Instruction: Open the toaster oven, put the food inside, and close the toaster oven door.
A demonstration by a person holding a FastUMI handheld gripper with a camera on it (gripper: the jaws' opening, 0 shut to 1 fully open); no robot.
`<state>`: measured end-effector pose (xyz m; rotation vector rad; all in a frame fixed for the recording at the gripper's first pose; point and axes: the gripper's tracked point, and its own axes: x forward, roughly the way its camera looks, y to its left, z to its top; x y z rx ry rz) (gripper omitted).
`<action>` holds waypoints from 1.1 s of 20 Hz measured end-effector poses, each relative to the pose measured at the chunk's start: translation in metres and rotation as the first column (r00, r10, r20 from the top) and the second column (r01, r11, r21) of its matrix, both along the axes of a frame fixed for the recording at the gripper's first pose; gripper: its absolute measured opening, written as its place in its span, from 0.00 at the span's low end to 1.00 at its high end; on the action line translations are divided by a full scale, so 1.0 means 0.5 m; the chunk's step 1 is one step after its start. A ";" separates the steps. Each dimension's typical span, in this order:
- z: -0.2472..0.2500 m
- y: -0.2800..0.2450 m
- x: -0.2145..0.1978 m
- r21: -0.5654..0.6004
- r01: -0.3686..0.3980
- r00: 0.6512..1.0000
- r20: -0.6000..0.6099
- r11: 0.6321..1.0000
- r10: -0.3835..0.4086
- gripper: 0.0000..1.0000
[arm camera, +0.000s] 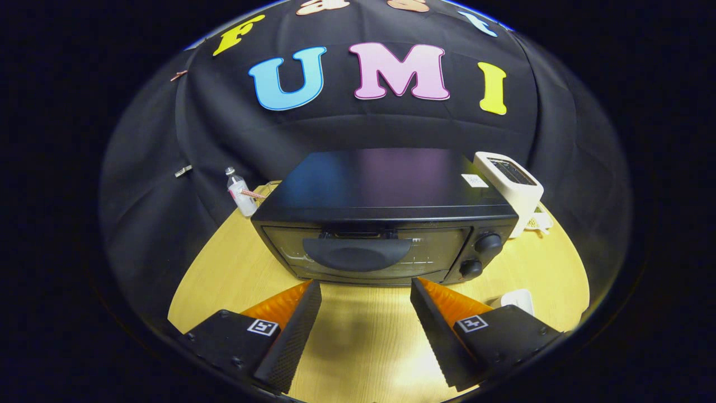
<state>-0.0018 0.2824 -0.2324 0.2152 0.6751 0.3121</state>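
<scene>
Your tool [366, 288] hangs above the wooden surface [358, 341] with its two fingers [291, 336] spread wide and nothing between them but bare wood. It is pitched down somewhat, so you look along the fingers to the front of the toaster oven and across its top. Each finger mount carries a small square black-and-white marker [263, 327]; these are coded patterns, not readable writing.

Just beside the right finger, a small white object [519, 299] sits on the surface, partly hidden behind the tool body, so you cannot tell what it is.

Just ahead of the fingertips stands the black toaster oven [386, 224], square to you, its door shut. The wide dark door handle [357, 253] runs across the upper part of the glass, centred on the gap between your fingers. Two round knobs [488, 242] are stacked on the panel at the right of the door. A small white sticker [474, 180] lies on the oven's top near its back right corner; its print is too small to read.

Close beside the oven's right side stands a white slot toaster [512, 187]. Behind the oven's left corner a small clear bottle [239, 193] with a white label stands upright; its label is unreadable.
</scene>
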 end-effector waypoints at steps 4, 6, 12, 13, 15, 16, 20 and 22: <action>0.030 -0.031 -0.023 -0.015 -0.011 0.998 0.061 1.000 0.011 0.99; 0.052 -0.052 -0.035 -0.013 -0.009 0.996 0.084 1.000 0.010 0.99; 0.181 -0.145 -0.049 -0.024 0.011 0.969 0.246 1.000 -0.005 0.99; 0.210 -0.164 -0.052 -0.028 0.012 0.961 0.277 1.000 -0.003 0.99; 0.278 -0.202 -0.052 -0.044 0.022 0.934 0.358 0.999 -0.005 0.99; 0.310 -0.220 -0.054 -0.049 0.027 0.921 0.389 0.998 -0.006 0.99; 0.424 -0.274 -0.082 -0.007 0.039 0.882 0.470 0.999 -0.032 0.99; 0.475 -0.304 -0.092 0.006 0.053 0.869 0.493 0.999 -0.049 0.98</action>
